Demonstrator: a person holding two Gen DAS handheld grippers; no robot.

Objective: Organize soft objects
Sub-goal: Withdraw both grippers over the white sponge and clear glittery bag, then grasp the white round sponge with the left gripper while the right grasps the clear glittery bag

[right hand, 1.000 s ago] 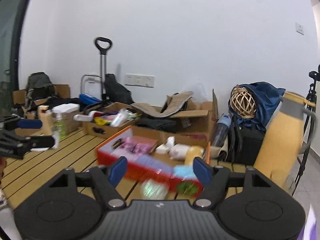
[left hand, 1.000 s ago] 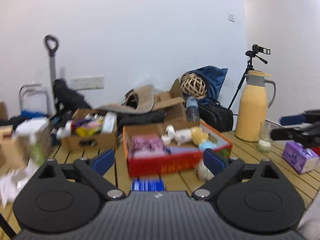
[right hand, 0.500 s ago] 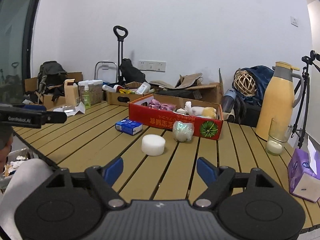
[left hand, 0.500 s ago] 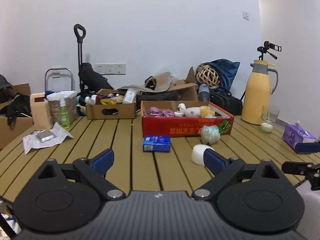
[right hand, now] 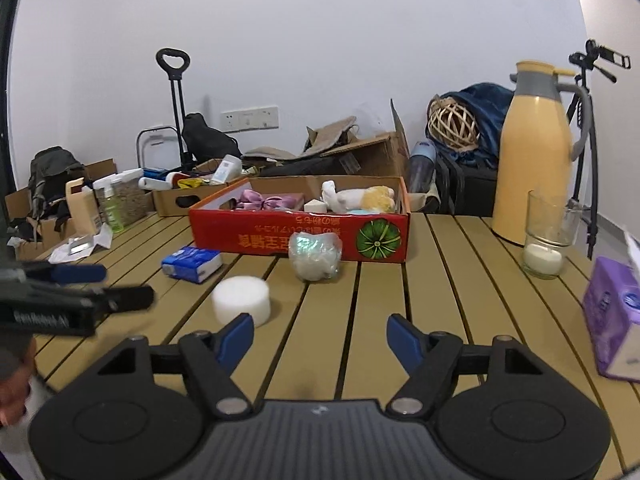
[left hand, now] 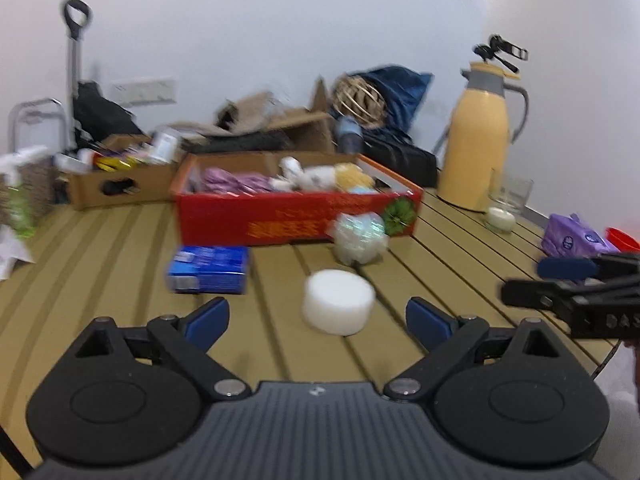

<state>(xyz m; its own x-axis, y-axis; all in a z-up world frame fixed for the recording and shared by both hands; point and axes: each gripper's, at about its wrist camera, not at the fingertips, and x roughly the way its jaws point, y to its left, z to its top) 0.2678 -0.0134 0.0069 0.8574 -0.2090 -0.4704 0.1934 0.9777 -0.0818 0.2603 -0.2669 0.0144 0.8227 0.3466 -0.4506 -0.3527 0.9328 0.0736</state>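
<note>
two hand-held grippers hang over a slatted wooden table (right hand: pixel 440 280) strewn with soft goods. the left gripper (left hand: pixel 318 316) has its blue-padded jaws spread wide and grips nothing; a white round sponge (left hand: pixel 338 302) lies on the slats just ahead, seen between its fingertips but untouched. the right gripper (right hand: pixel 320 336) is also empty, its jaws closing in over bare slats, with the same white round sponge (right hand: pixel 241 295) just beyond its left fingertip. behind the sponge, a clear bag of white stuffing (right hand: pixel 315 255) rests against the front wall of a red cardboard box (right hand: pixel 256 236), which stands near the middle of the table and holds pink fabric (right hand: pixel 266 201), a white plush toy (right hand: pixel 344 198) and a yellow soft piece (right hand: pixel 378 197). a blue tissue pack (right hand: pixel 192 264) lies on the table to the left of the sponge, apart from the box. at the right edge a purple tissue box (right hand: pixel 612 312) stands by itself, and farther back a glass with a candle (right hand: pixel 546 240) sits just beside a tall yellow thermos jug (right hand: pixel 536 152). a brown cardboard box (right hand: pixel 180 198) of assorted items sits behind the red one on the left. in each wrist view the other gripper juts in from the side, blurred, above the table edge.
</note>
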